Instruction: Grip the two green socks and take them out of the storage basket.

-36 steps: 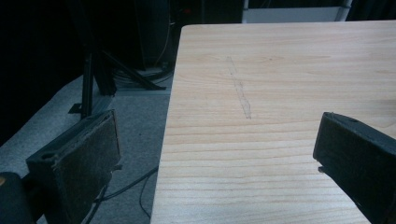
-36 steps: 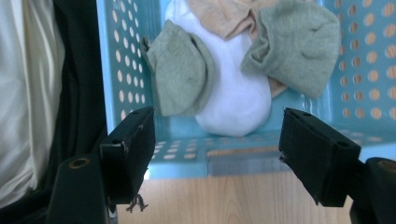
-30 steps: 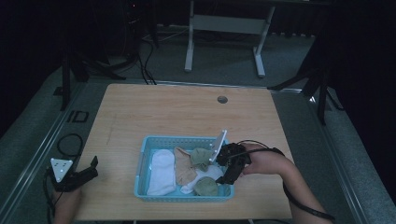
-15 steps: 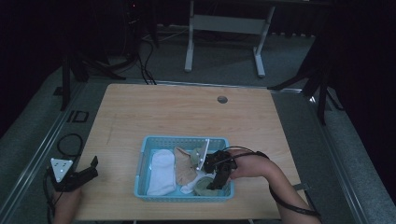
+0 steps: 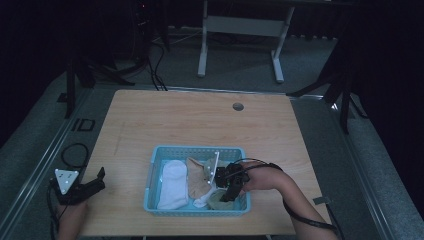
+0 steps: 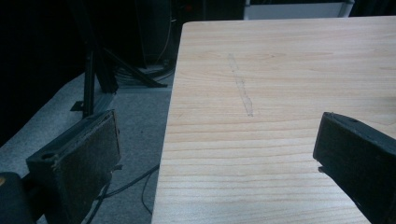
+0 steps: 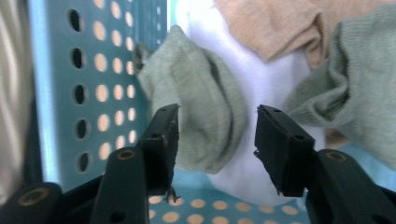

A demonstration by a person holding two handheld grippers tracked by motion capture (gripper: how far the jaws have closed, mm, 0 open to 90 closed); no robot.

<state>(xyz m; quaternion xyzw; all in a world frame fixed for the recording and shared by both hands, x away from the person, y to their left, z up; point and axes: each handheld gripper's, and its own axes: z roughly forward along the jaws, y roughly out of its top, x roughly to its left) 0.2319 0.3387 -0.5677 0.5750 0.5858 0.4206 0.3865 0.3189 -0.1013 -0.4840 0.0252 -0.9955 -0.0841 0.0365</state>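
The right gripper (image 5: 226, 194) reaches down into the near right corner of a light blue perforated basket (image 5: 159, 153) that sits on a wooden table (image 5: 200, 120). In the right gripper view its jaws stand released, spread apart, with a fold of a grey-green sock (image 7: 205, 116) lying between them; neither pad visibly presses it. Behind that fold lies a white sock (image 7: 275, 79), and farther beyond the jaw tips a tan sock (image 7: 275, 23). A second grey-green piece (image 7: 355, 88) bunches just past the jaw at the right of that view. The basket's perforated wall (image 7: 102, 70) rises beside the jaw at the left, and its floor shows under both jaws.

From the high view, another white sock (image 5: 172, 184) lies in the basket's left half, well apart from the right gripper.

The left gripper (image 5: 97, 180) hovers at the table's near left edge, jaws released and wide, nothing between them; bare wood lies ahead of its tips.
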